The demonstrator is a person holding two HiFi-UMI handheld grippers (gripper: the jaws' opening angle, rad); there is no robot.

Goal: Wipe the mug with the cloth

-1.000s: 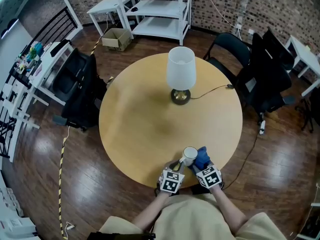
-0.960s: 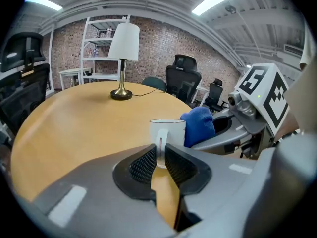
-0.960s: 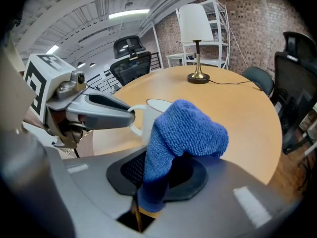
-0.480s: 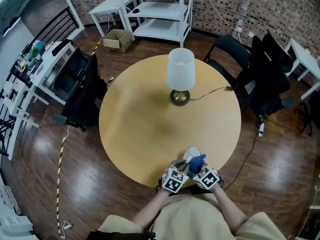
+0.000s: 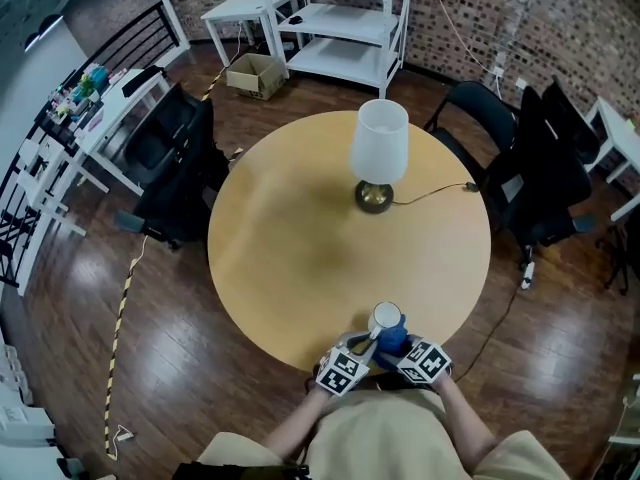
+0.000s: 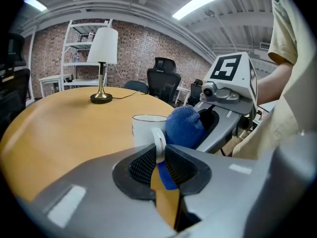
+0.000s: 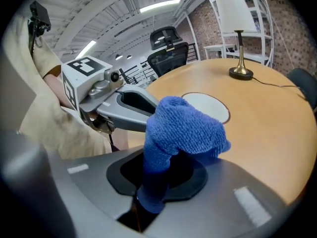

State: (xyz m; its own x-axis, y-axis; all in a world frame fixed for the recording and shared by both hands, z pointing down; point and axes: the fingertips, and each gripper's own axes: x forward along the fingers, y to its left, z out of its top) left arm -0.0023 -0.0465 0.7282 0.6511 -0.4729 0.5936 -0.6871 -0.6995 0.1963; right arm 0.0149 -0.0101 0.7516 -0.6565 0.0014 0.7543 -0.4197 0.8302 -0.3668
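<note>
Wiping the mug [image 6: 144,128] at the near edge of the table [image 5: 300,228], handle [image 6: 159,143] pinched, cloth [image 7: 184,129] pressed to its side.
The left gripper [image 6: 159,158] has its jaws closed on the mug's thin handle; the right gripper [image 7: 157,176] is clamped on the blue cloth, whose bunched end lies against the mug wall beside the rim. The mug is upright, close to the edge nearest the person. A hard sideways rub could likely twist the handle in that narrow pinch or tip the mug toward the edge; the cloth might also drag free of its jaws.
</note>
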